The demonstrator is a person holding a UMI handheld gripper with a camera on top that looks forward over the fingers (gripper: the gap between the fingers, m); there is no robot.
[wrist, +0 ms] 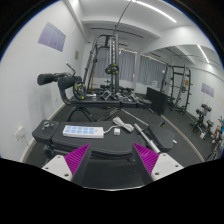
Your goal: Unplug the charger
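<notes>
The hand-held gripper (112, 160) hangs above the near edge of a dark padded surface, its two fingers spread wide apart with nothing between them; the magenta pads (78, 158) face each other across an open gap. Ahead of the fingers, on that dark surface, which looks more like a gym bench or mat than a desk, lies a white power strip (79, 130) with a row of sockets, a little to the left of the gap. To the right of it sits a small white block (121, 126) that looks like the charger, with a pale cable trailing away from it; whether it is seated in a socket or merely lying beside the strip is not clear from here. Both are well ahead of the fingertips and untouched. Beyond the bench stands a weight machine (108, 62) with cables and a frame, and a padded seat (57, 80) sticks out on the left. Farther right a rack (180, 85) stands against the wall beneath windows with blinds.
</notes>
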